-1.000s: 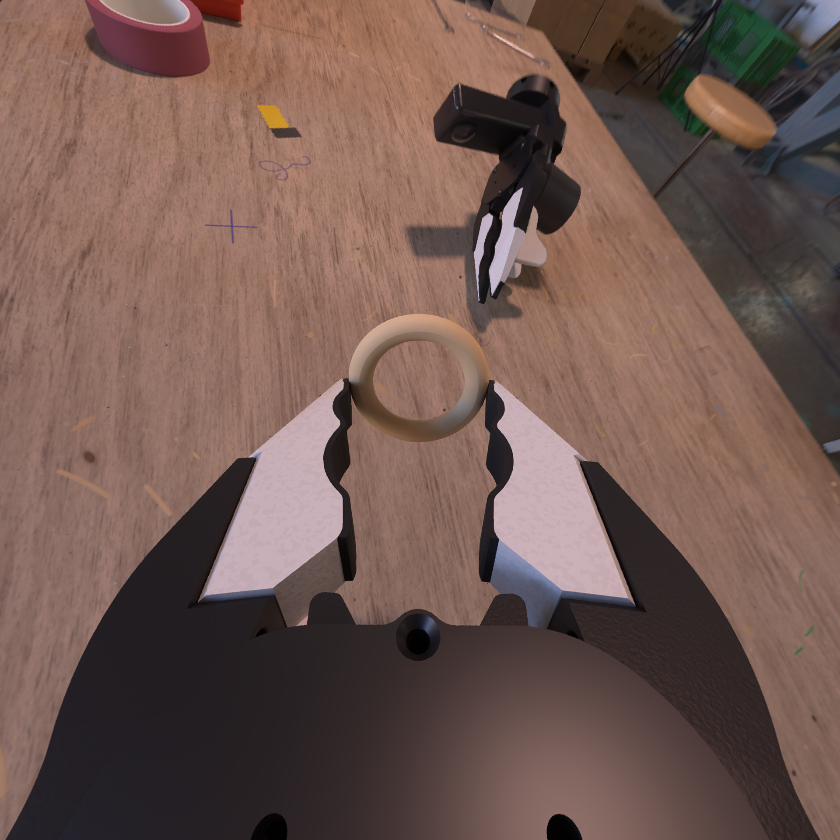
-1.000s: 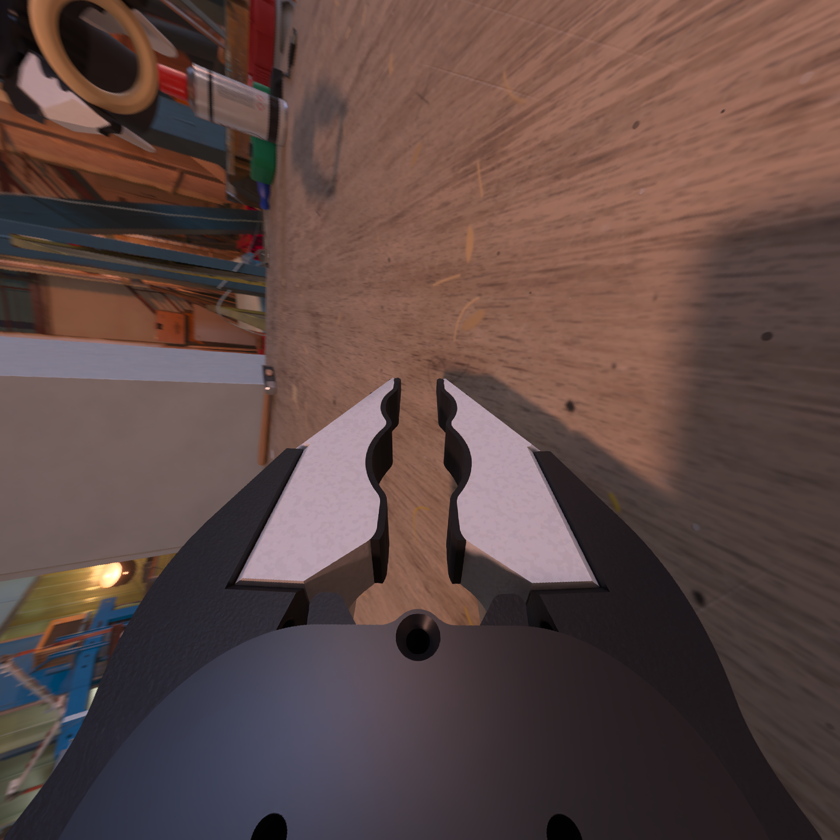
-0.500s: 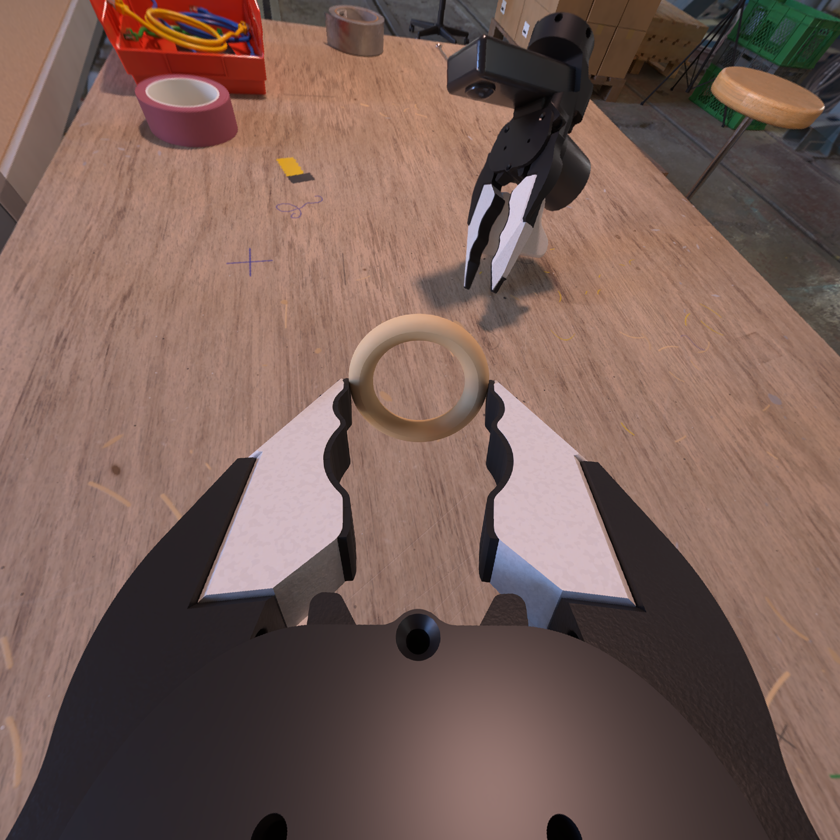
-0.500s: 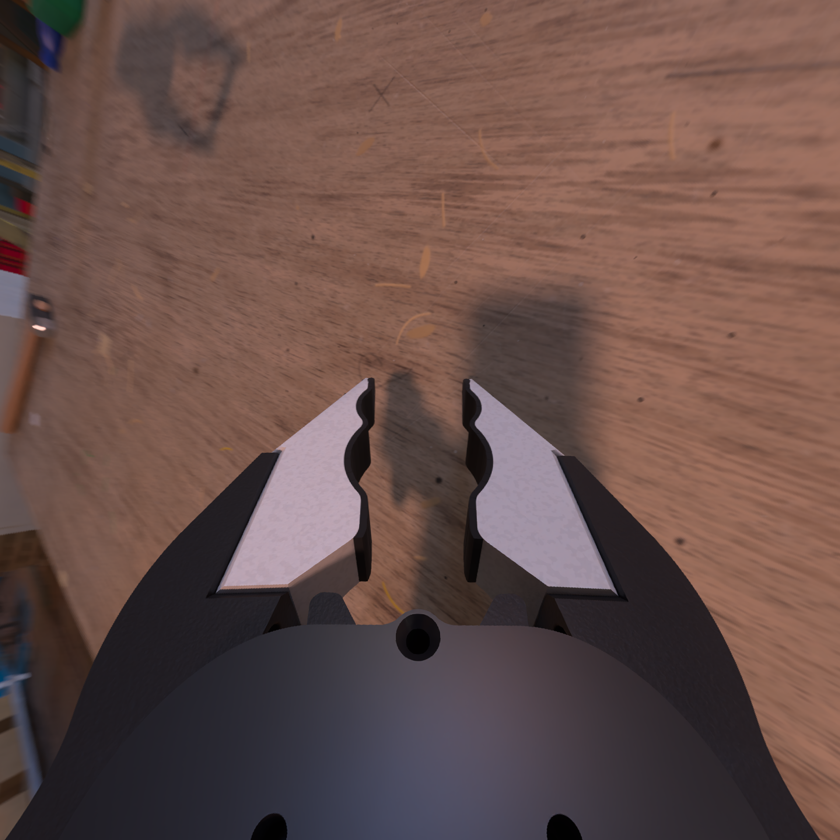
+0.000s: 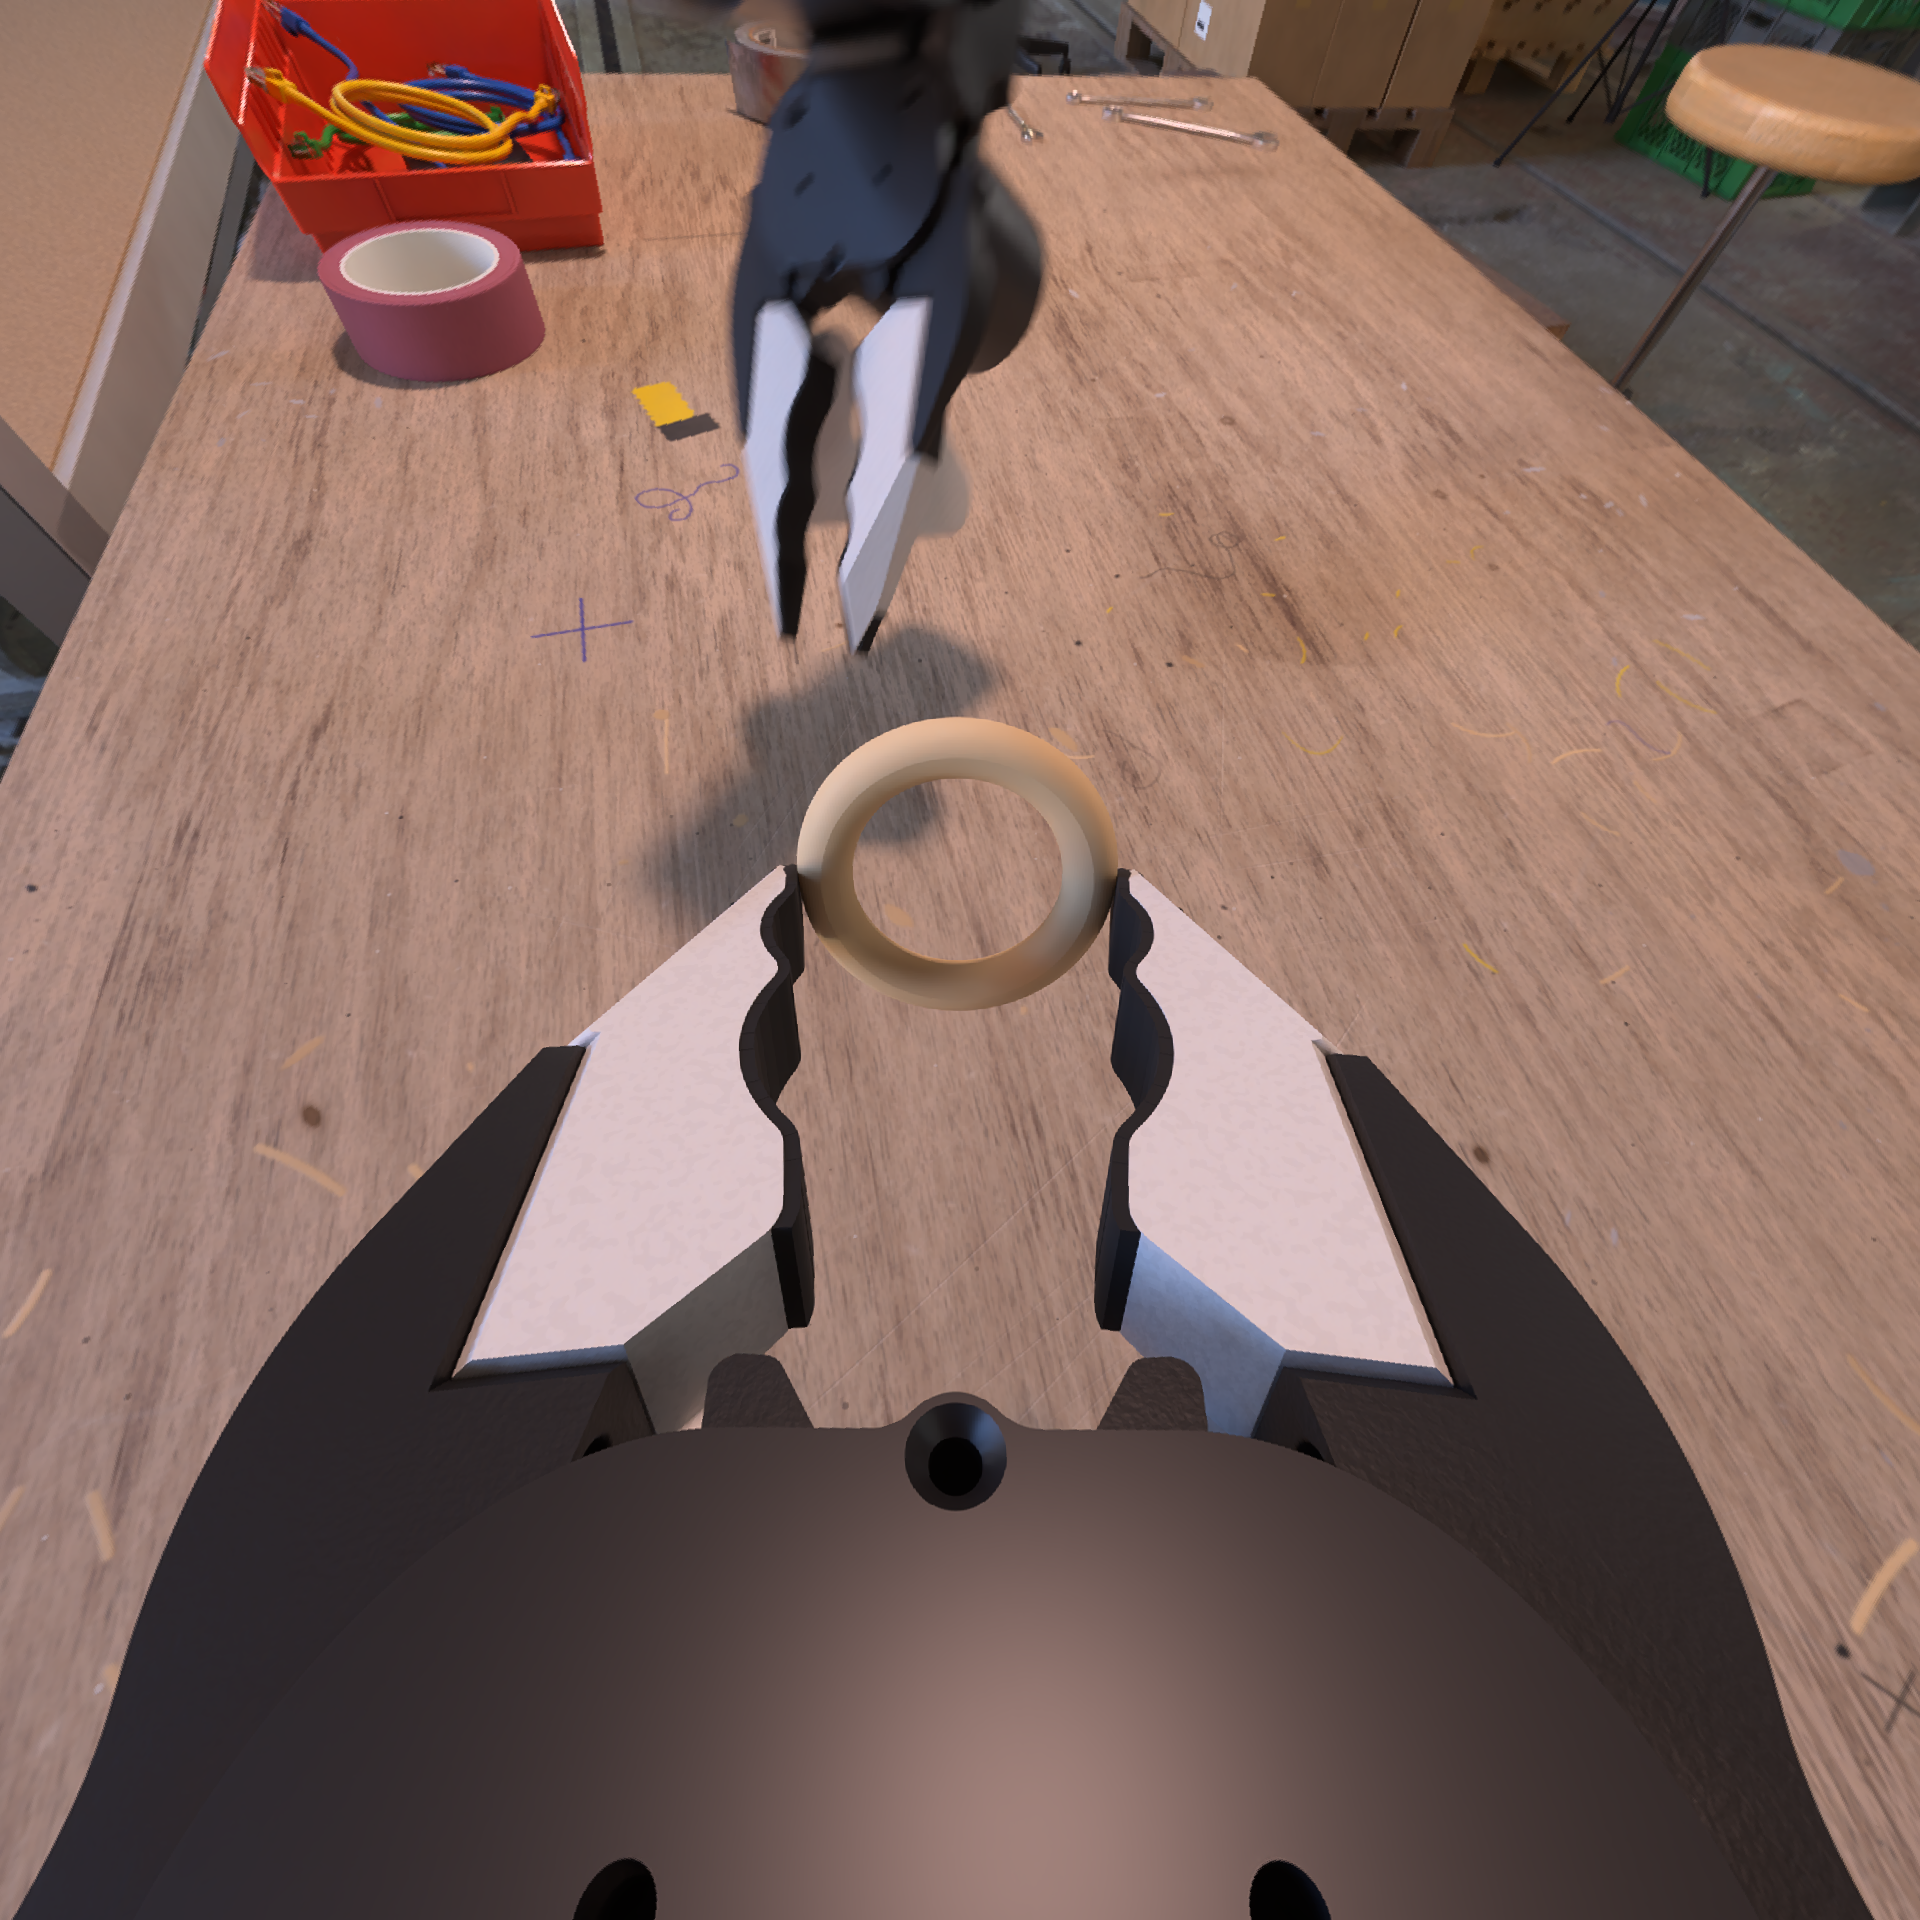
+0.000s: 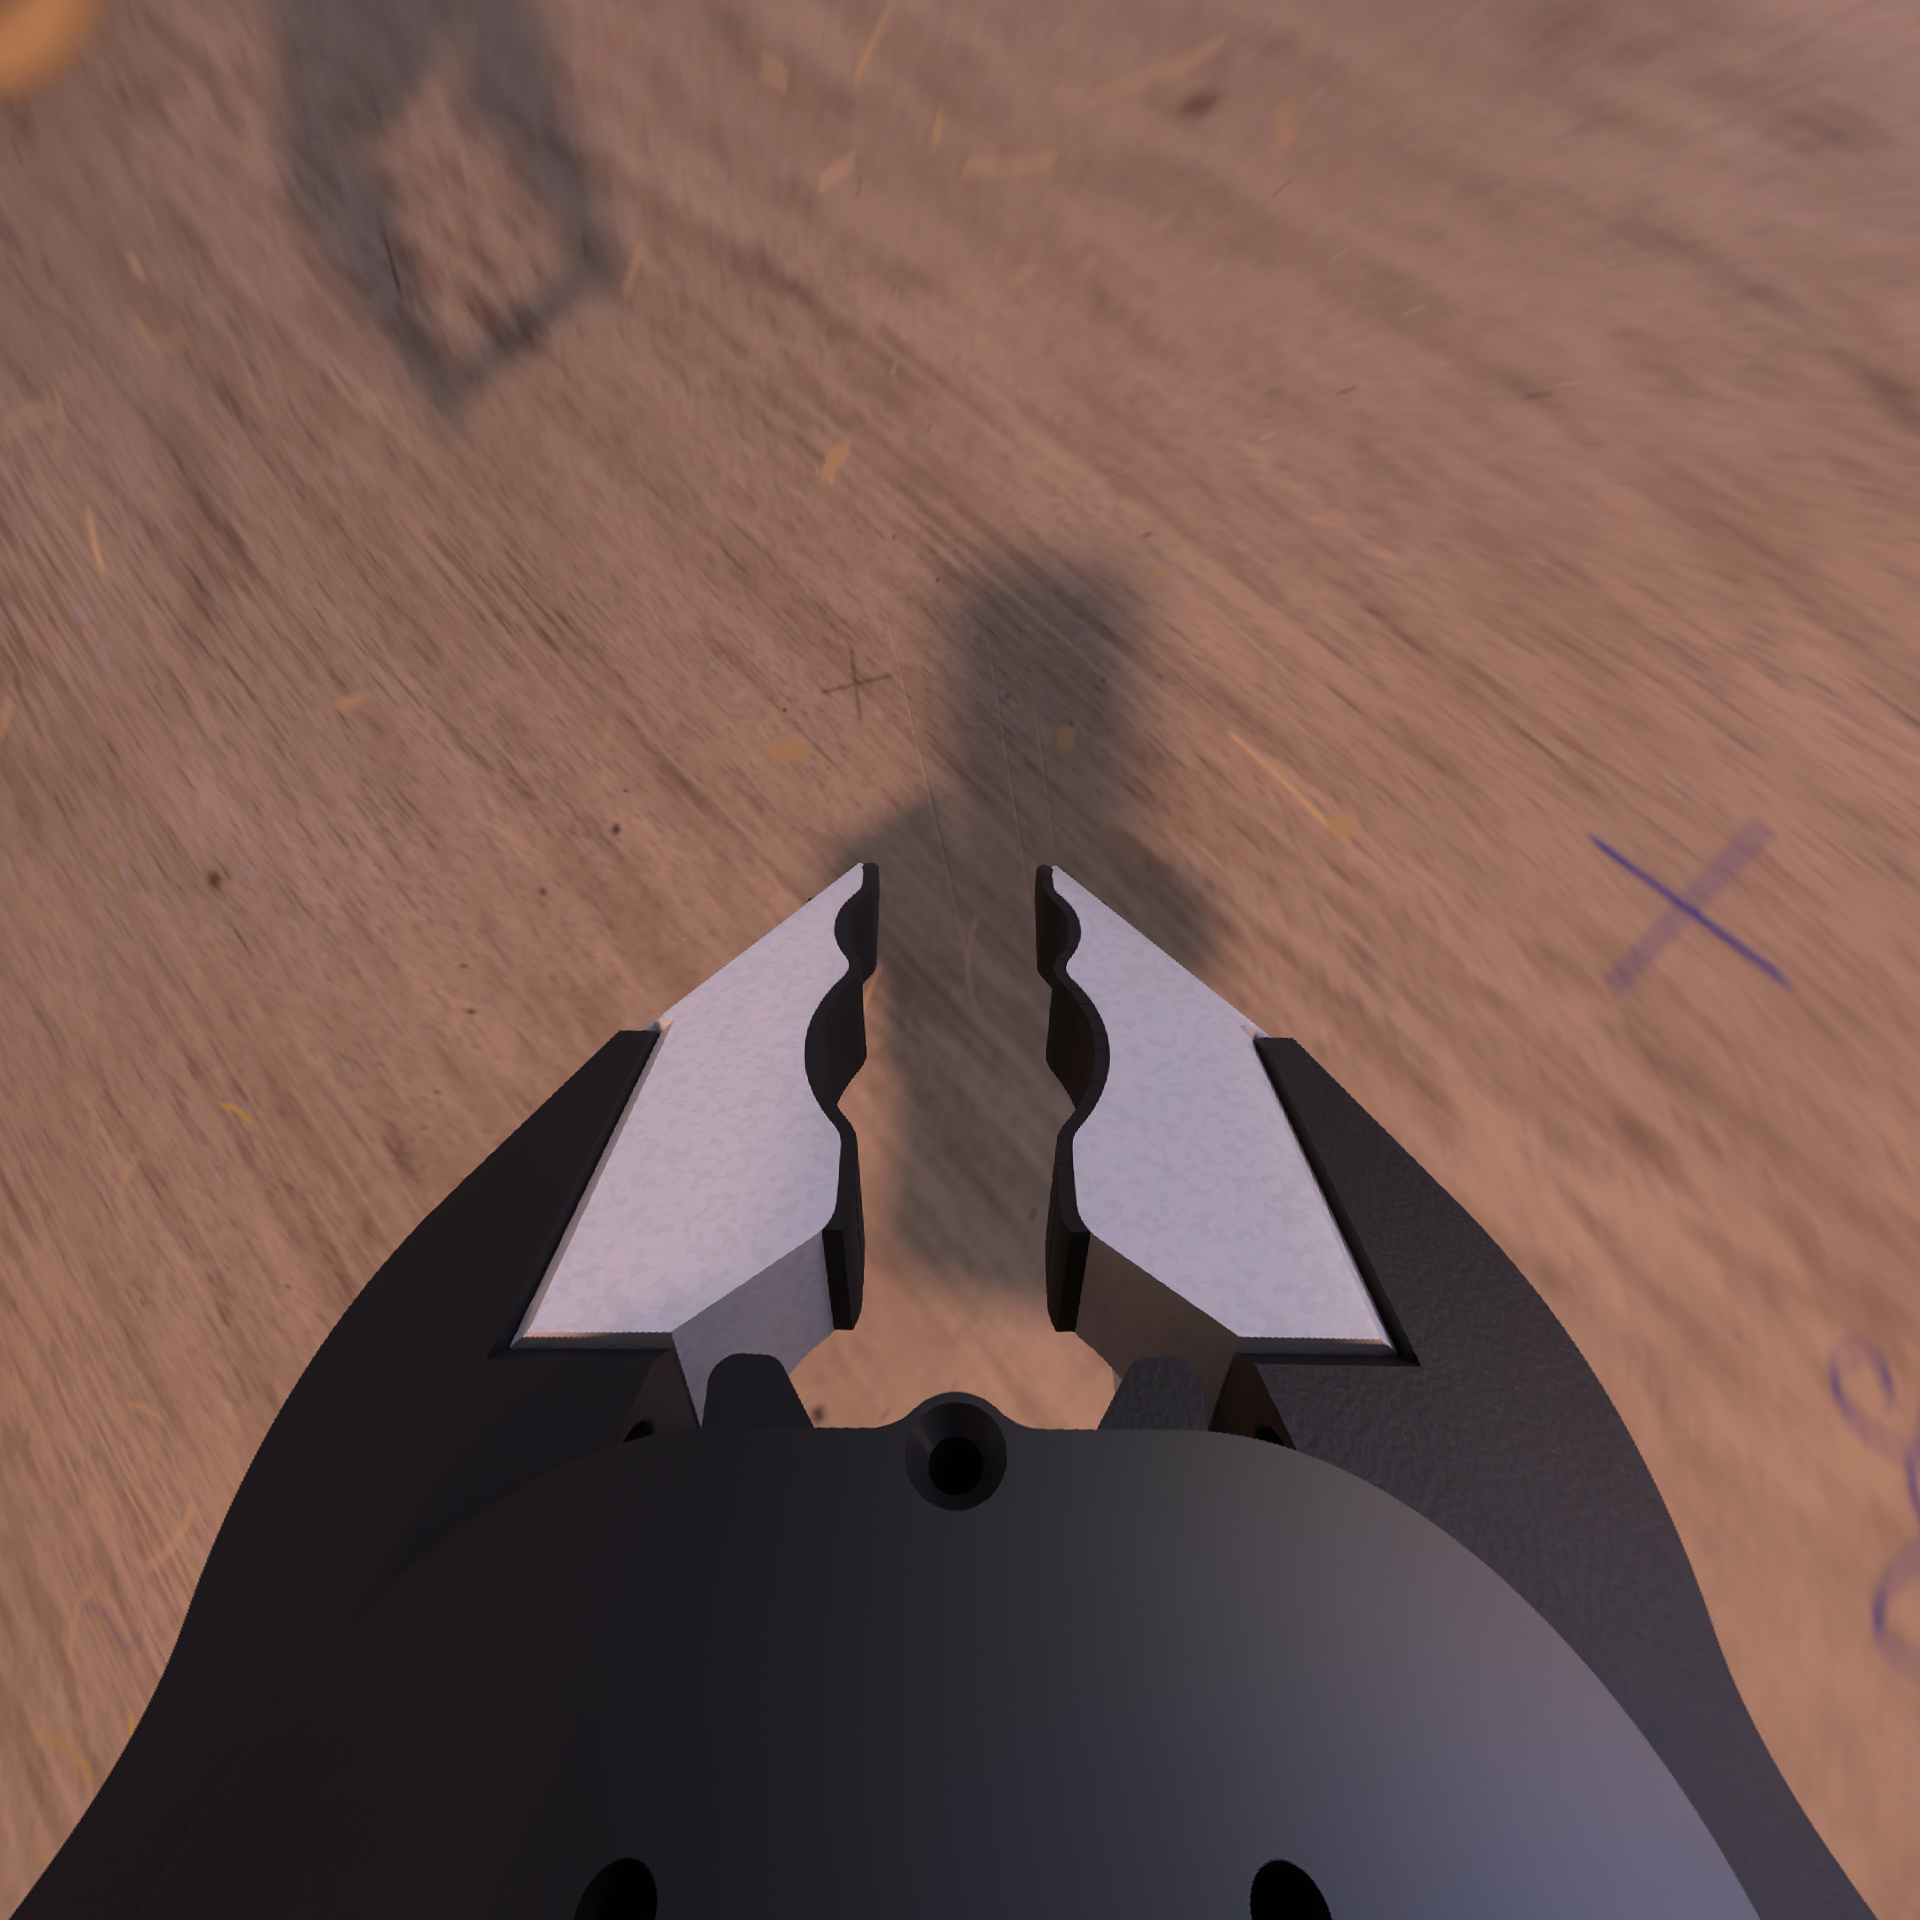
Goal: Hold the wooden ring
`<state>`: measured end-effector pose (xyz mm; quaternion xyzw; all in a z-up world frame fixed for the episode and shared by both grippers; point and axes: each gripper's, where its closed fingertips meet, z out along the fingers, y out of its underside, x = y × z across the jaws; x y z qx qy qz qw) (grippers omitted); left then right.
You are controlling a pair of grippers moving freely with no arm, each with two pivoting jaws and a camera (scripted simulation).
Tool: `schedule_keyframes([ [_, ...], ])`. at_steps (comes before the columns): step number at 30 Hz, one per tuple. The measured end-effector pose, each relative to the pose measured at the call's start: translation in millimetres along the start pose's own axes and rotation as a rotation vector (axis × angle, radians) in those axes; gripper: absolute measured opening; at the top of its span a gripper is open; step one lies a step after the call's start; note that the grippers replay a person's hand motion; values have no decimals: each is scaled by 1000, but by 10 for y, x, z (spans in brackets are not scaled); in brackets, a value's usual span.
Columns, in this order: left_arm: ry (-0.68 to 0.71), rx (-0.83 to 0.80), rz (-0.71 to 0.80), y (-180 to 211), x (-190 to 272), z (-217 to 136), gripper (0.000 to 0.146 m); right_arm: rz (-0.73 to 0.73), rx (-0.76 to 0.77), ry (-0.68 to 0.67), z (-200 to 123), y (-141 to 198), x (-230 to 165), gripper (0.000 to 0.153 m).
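Observation:
My left gripper (image 5: pixel 956 883) is shut on the pale wooden ring (image 5: pixel 831 821), pinched by its sides between the fingertips and held above the wooden table (image 5: pixel 1351 831). The ring's hole faces the camera. My right gripper shows in the left wrist view (image 5: pixel 826 634), blurred, hanging fingers-down just beyond the ring, above the table. In its own view the right gripper (image 6: pixel 956 883) is open with a narrow gap and empty, pointing down at the table (image 6: pixel 416 935). The ring does not show in the right wrist view.
A red bin (image 5: pixel 416 197) with coloured cables and a maroon tape roll (image 5: pixel 431 301) stand at the far left. A yellow-and-black tag (image 5: pixel 670 410) lies mid-table. Wrenches (image 5: pixel 1174 120) lie at the far edge. A round stool (image 5: pixel 1797 109) stands off the table's right side.
The right gripper has moved left and toward the ring, turned fingers-down, and opened slightly. The left gripper has tilted up, bringing more of the far table into view, and still holds the ring.

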<state>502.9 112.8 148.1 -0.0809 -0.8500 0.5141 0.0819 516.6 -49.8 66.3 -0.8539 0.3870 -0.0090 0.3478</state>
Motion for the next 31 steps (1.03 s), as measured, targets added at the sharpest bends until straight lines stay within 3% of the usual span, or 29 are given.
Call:
schedule_keyframes([
  [4,-14,-21,21,-1,16,-5,59,-107,-196,-65,522,-8,132,28],
  [12,-52,-34,43,-4,45,-13,59,-353,-216,-6,716,-51,-27,14],
  [17,-66,-37,41,3,53,-22,59,-333,-145,122,482,-221,165,1],
  [23,-48,-33,18,13,9,-17,59,-286,128,268,-124,-550,31,1],
  [26,-37,-26,12,17,-1,-15,59,-249,111,261,-44,-440,75,1],
  [31,-40,-7,-8,22,1,-15,59,-152,6,198,452,-300,316,4],
])
